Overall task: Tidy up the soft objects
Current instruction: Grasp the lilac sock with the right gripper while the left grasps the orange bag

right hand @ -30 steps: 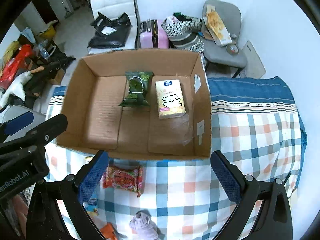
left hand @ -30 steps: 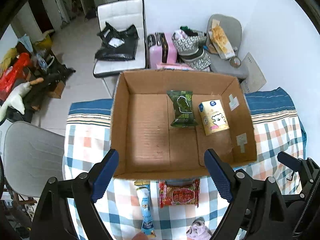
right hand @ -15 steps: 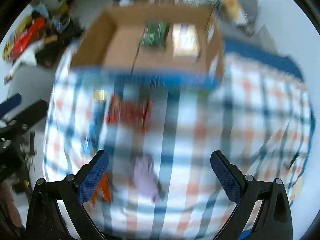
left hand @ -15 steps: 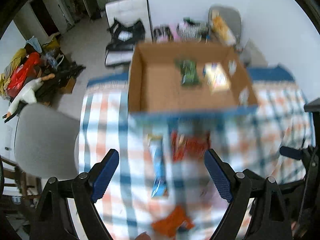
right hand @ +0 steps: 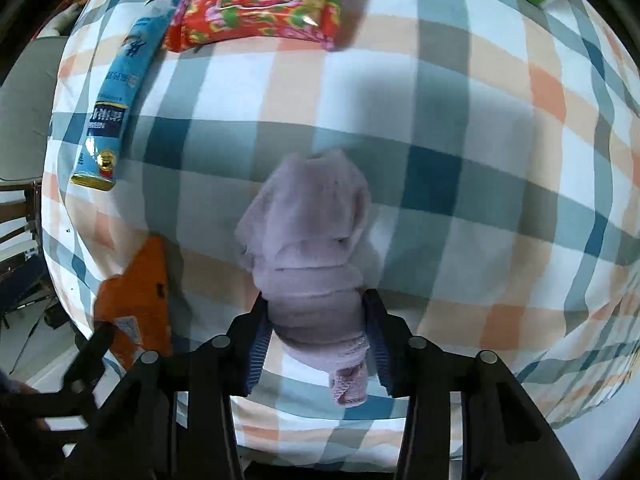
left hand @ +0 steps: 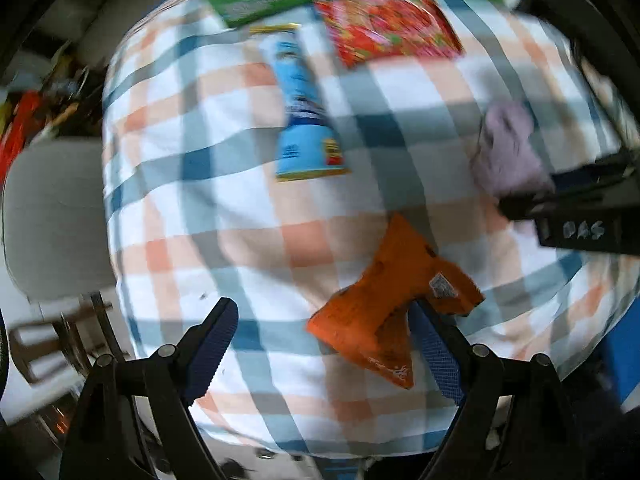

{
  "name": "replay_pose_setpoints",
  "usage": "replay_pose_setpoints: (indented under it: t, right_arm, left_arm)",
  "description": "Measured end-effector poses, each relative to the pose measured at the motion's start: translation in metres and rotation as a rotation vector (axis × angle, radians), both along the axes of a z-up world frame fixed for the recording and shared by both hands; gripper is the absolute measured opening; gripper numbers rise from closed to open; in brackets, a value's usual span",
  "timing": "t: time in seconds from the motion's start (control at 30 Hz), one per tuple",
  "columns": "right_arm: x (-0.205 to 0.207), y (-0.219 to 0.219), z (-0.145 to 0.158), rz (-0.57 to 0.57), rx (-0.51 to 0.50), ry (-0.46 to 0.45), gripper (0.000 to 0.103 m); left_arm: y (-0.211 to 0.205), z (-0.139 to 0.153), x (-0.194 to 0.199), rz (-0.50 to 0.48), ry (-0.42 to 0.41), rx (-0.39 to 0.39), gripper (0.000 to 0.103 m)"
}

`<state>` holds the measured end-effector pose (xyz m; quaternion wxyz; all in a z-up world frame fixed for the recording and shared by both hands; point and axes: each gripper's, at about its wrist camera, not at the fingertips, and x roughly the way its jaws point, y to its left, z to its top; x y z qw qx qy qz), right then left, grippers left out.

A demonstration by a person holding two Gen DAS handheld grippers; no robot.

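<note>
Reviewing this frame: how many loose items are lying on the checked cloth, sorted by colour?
Orange packet: 1
Blue sachet: 1
Red floral pack: 1
Lilac rolled cloth, between the right tongs: 1
Total: 4

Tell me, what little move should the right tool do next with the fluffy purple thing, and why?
Probably lift it straight up a little. The right tool already has its fingers pressed against both sides of the rolled purple fuzzy sock, which seems to lie on the checked cloth. Raising it would clear the cloth before it is carried anywhere.
</note>
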<state>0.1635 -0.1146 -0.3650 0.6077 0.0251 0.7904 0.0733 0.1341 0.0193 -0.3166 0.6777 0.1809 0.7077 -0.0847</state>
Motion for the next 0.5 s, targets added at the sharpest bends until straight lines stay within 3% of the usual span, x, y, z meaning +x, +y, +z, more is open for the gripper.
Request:
replay_pose_setpoints:
  t: [0.1,0.17,0.2,0.23,0.43,0.5]
  right_arm:
    - [-0.006,-0.011,0.006,-0.006,-0.014,0.003,0.046]
    - [-0.007,-0.018,0.008,-0.018,-0.012,0.017,0.046]
    - [-0.008,-0.021,0.008,-0.028,-0.008,0.024,0.046]
    - [-0.008,-0.025,0.008,-0.04,-0.006,0.029,0.046]
    - [-0.003,-0.04,0.008,-0.125,0.065,0.058,0.052]
    - [-0.002,-0.039,0.006,-0.123,0.06,0.059,0.052]
  left_arm:
    - [-0.016,-0.019,0.0,-0.082,0.032,0.011,0.087]
    - [-0.019,-0.028,0.001,-0.073,0.066,-0.029,0.08]
    - [-0.019,-0.031,0.004,-0.042,0.094,-0.071,0.064]
    - [-0.017,-0.034,0.007,0.004,0.127,-0.099,0.057]
    - [-0.003,-0.043,0.02,0.288,0.222,-0.21,0.055]
    - [0.0,-0.048,0.022,0.324,0.229,-0.218,0.055]
